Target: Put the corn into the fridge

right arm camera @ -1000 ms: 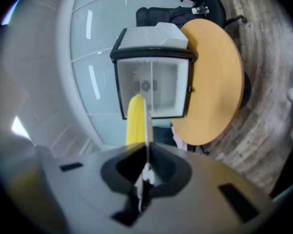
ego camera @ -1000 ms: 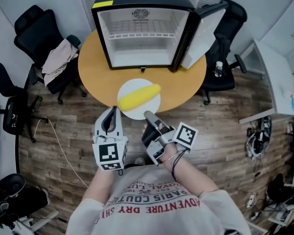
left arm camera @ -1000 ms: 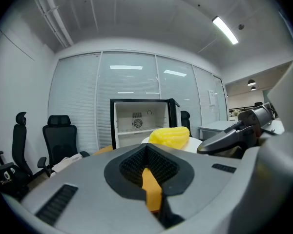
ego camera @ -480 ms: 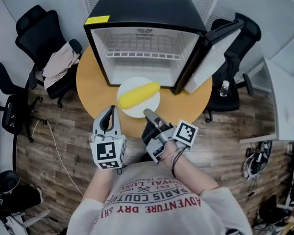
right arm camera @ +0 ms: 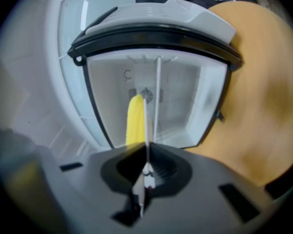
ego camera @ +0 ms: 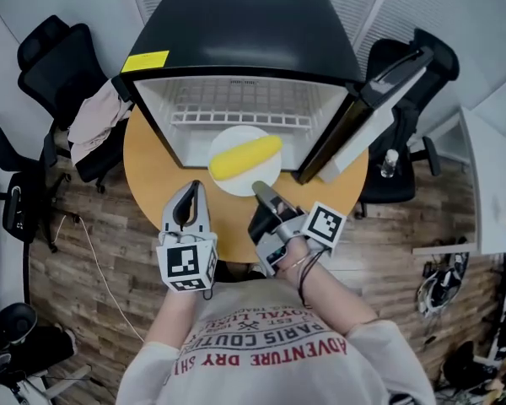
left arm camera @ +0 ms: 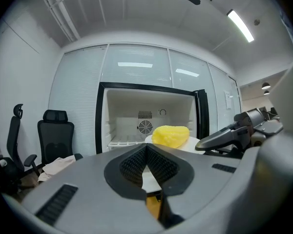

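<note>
Corn [ego camera: 246, 157] lies on a white plate [ego camera: 233, 138] our right gripper [ego camera: 261, 190] clamps at its six o'clock rim; we have carried it forward to the open fridge [ego camera: 236, 32], nearly inside. Left gripper [ego camera: 192, 191] jaws together, empty.

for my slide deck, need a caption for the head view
Right gripper holds a white plate bearing a corn cob before the open fridge on a round table.

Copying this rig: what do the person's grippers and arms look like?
The left gripper and right gripper have grey bodies, black ribbed pads and a cube of black-and-white square markers each. The person wears a grey short-sleeved T-shirt with red print, and dark cords on the right wrist.
</note>
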The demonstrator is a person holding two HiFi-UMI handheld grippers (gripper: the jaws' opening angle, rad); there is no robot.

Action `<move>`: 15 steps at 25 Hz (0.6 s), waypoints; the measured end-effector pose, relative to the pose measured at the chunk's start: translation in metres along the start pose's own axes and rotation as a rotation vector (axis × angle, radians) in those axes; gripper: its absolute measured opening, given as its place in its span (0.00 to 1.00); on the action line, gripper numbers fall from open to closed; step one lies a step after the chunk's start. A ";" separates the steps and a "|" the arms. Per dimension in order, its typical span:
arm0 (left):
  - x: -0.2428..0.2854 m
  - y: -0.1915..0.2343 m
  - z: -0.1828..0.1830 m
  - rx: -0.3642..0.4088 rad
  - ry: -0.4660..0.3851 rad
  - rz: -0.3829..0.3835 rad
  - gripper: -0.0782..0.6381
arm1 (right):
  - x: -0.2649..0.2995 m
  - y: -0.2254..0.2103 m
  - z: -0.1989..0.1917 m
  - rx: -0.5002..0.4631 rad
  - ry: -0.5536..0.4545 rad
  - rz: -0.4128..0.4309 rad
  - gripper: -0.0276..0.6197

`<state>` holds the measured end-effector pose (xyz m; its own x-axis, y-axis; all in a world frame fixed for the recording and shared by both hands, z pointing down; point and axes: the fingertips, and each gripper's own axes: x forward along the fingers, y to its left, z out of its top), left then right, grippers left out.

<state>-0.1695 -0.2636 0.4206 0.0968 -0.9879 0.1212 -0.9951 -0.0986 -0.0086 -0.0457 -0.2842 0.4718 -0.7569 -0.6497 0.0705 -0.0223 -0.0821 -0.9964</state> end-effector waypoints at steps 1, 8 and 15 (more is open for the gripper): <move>0.006 0.005 0.002 0.006 0.000 -0.005 0.14 | 0.007 -0.001 0.002 0.007 -0.011 -0.003 0.10; 0.051 0.033 0.015 0.052 -0.002 -0.093 0.14 | 0.050 0.000 0.015 0.033 -0.104 -0.018 0.10; 0.087 0.053 0.015 0.049 0.010 -0.146 0.14 | 0.084 0.001 0.034 0.035 -0.194 -0.038 0.10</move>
<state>-0.2134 -0.3563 0.4156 0.2403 -0.9614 0.1343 -0.9682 -0.2473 -0.0382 -0.0876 -0.3648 0.4783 -0.6156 -0.7790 0.1188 -0.0231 -0.1328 -0.9909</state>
